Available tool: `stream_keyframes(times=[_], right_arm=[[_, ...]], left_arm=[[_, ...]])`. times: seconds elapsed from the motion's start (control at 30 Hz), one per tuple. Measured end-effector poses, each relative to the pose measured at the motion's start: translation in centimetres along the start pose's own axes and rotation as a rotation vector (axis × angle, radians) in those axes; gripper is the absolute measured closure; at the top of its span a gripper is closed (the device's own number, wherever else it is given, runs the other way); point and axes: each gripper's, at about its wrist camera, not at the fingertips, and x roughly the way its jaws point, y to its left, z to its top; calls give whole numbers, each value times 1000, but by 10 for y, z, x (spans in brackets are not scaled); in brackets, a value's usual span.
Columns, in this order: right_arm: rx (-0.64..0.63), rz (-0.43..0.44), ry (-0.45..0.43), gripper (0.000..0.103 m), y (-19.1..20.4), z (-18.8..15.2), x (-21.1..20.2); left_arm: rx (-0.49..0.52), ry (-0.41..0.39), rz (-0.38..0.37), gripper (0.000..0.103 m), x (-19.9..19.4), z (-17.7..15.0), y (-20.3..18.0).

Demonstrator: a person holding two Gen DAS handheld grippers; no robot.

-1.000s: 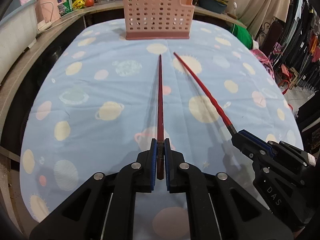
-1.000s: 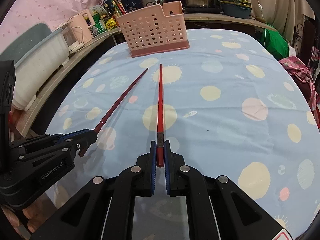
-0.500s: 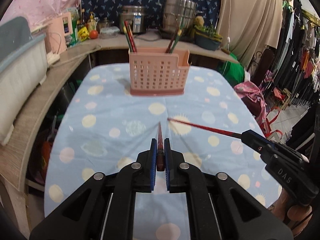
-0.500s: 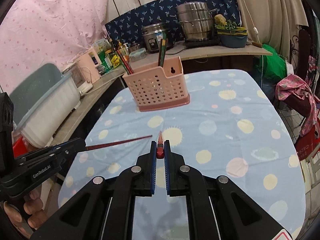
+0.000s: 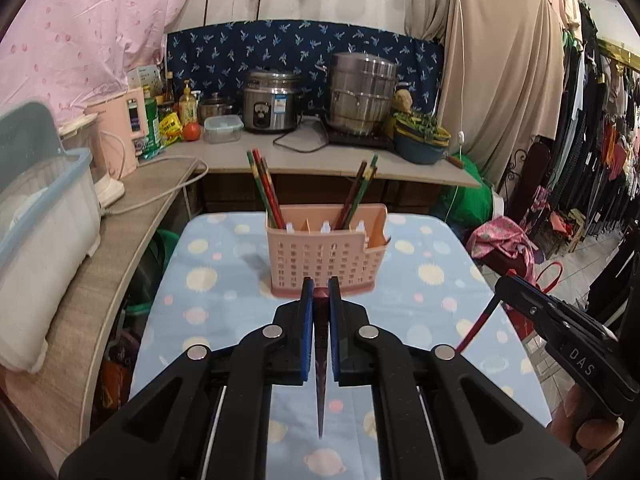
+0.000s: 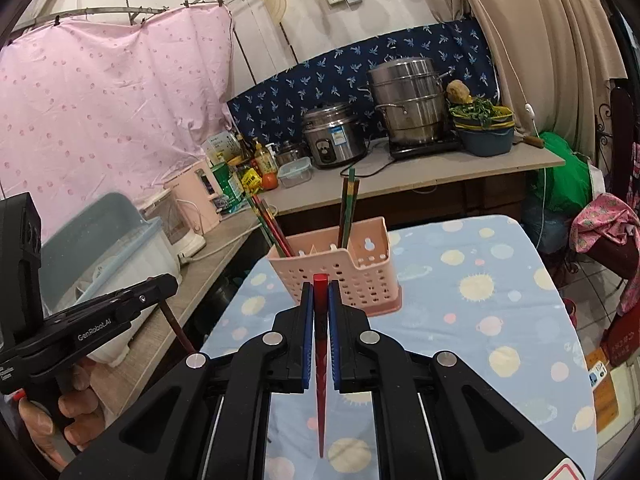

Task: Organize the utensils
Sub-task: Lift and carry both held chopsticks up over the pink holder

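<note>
Left gripper point(image 5: 321, 300) pinched dark chopstick point(image 5: 321, 380), right gripper point(image 6: 321, 300) pinched red chopstick point(image 6: 320, 360), tips hung down; advice: centre over pink holder point(image 5: 324, 256) before lowering

A lived-in home kitchen corner that shares its room with clothes storage. Ahead of the grippers, past the table under a blue planet-print cloth point(image 5: 224, 292), a worktop point(image 5: 304, 164) carries a rice cooker point(image 5: 271, 101), a stacked steel steamer point(image 5: 362, 94), sauce bottles point(image 6: 262, 156) and a tomato point(image 5: 191, 131). To the right hang rails of clothes point(image 5: 592, 128); to the left, a pink sheet point(image 6: 108, 92) drapes over a rail.
</note>
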Motion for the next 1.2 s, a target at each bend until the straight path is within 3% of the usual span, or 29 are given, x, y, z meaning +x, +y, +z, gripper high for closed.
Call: stream_keyframes(times=[0.43, 0.67, 0.93, 1.2], right_arm=[[27, 63, -193, 96, 10, 105, 19], [49, 57, -241, 96, 9, 144, 46], [31, 17, -228, 96, 7, 157, 85], [26, -15, -163, 96, 0, 142, 124]], left_arm=[[5, -187, 34, 96, -2, 101, 2], [-12, -270, 65, 96, 10, 144, 11], [-29, -286, 79, 96, 35, 168, 21], [-21, -273, 92, 96, 69, 165, 24]])
